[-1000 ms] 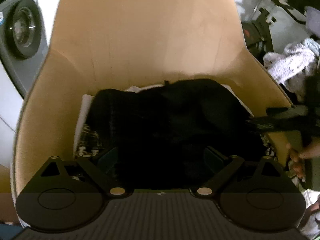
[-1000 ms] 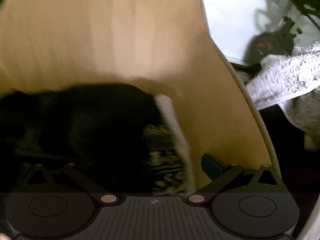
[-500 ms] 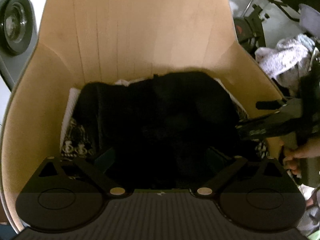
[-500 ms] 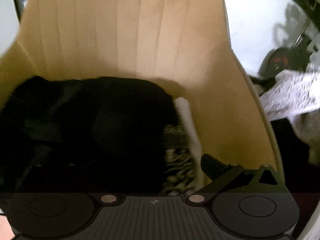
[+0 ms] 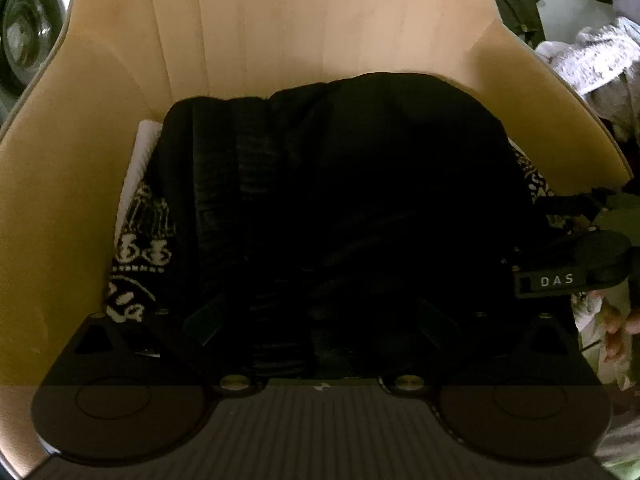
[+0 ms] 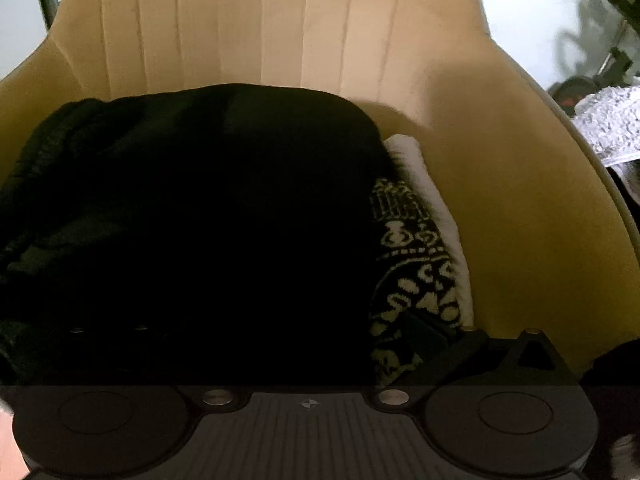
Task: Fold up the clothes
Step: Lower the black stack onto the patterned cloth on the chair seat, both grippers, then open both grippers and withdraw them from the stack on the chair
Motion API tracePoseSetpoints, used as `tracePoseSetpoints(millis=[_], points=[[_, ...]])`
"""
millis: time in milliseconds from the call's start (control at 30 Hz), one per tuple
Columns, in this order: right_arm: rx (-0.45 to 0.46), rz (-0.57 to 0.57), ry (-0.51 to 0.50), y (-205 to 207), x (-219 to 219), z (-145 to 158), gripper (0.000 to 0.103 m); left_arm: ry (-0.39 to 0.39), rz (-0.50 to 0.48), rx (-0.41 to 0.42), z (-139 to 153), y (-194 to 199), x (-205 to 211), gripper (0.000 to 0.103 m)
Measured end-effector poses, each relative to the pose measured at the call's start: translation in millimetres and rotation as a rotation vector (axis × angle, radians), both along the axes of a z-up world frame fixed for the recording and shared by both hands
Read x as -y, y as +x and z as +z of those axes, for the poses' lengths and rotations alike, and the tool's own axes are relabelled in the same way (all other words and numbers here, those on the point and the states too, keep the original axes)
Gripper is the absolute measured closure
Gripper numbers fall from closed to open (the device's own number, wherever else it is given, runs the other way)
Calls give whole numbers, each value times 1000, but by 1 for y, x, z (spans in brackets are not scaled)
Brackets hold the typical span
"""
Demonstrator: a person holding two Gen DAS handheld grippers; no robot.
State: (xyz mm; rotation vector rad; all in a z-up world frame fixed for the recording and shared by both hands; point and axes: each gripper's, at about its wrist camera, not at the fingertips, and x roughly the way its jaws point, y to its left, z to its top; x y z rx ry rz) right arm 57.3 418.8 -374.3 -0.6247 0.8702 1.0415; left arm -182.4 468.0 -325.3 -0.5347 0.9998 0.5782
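The black garment (image 5: 344, 208) lay on a folded stack in the chair (image 5: 304, 28) at 12 o'clock. Both grippers, left (image 5: 320, 320) and right (image 6: 280, 340), had jaws released around nothing. A careless push could topple the patterned cloth (image 6: 412, 264) beneath.

Tan ribbed armchair (image 5: 312, 24); washing-machine door (image 5: 24, 36) far left; dark exercise gear (image 6: 576, 88) far right.
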Motion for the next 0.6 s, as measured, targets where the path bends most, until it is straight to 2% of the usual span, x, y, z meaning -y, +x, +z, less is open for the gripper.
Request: tracePoseSetpoints(millis=[133,300,367,500,533,600], points=[[17,5,4,-3,1,-1,1,-6,18,-1,-1,1,0,0],[-26,-18,-55,2,-6,5,1,-49,54,-15,3,3,-5,0],[-48,-30,-109,5,-13,9,1,-91,101,-57,5,8,-12,0],[-14,-21,-149,2,-19,21,1,-144,166,-246,-1,20,-23,0],[6,-19,-149,-1,-19,26,1,-171,167,-262,-3,20,-25,1],[34,-7,-127,-6,-14,40,1,-174,190,-254,4,16,-24,1]])
